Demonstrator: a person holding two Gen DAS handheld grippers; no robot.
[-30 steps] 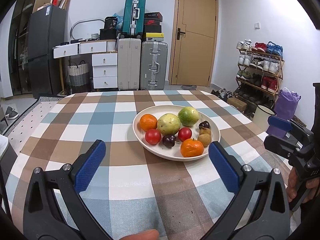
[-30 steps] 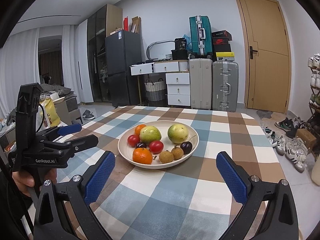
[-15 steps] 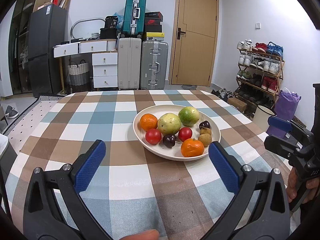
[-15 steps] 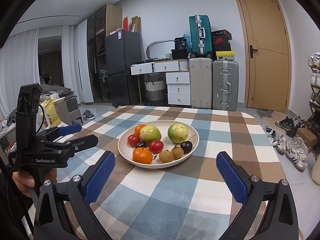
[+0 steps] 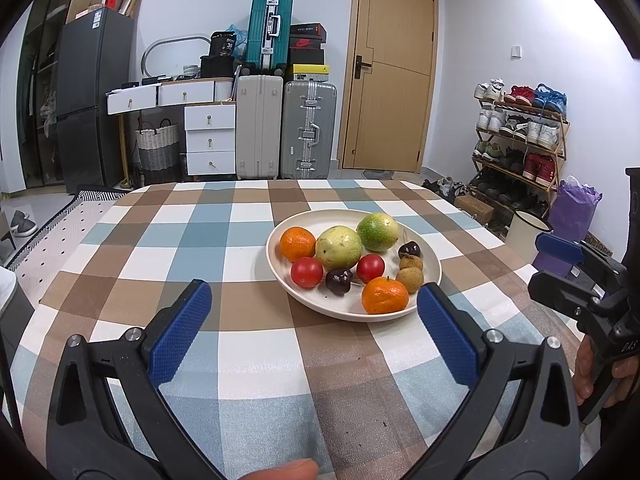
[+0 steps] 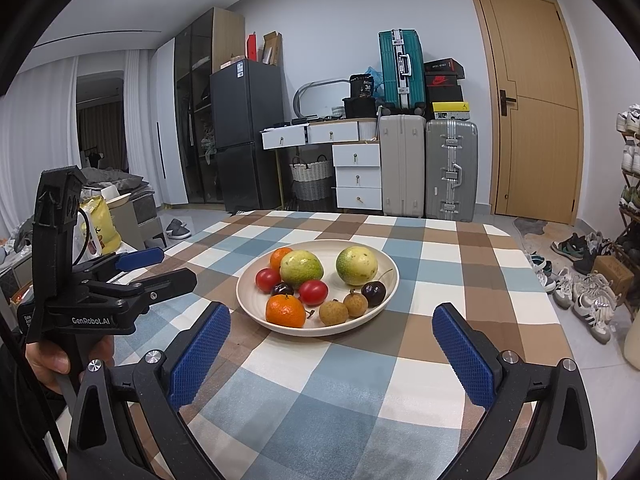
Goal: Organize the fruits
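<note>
A cream plate (image 5: pixel 434 276) (image 6: pixel 390 280) sits mid-table on the checked cloth, holding two oranges (image 5: pixel 385 295) (image 5: pixel 297 243), two green-yellow fruits (image 5: pixel 338 247) (image 5: pixel 377 232), two tomatoes (image 5: pixel 307 272) (image 5: pixel 370 268), two dark cherries (image 5: pixel 339 281) and two brown longans (image 5: pixel 409 279). My left gripper (image 5: pixel 314 298) hovers open in front of the plate, nothing between its blue pads. My right gripper (image 6: pixel 332 322) is also open and empty, just short of the plate's near rim. Each gripper shows in the other's view, the left gripper (image 6: pixel 156 266) at the left and the right gripper (image 5: pixel 560 268) at the right.
The checked tablecloth (image 5: pixel 248 352) spreads around the plate. Behind the table stand suitcases (image 5: pixel 308 128), white drawers (image 5: pixel 210 140), a dark fridge (image 5: pixel 92 92) and a wooden door (image 5: pixel 390 80). A shoe rack (image 5: pixel 520 136) and a purple bag (image 5: pixel 574 216) are on the right.
</note>
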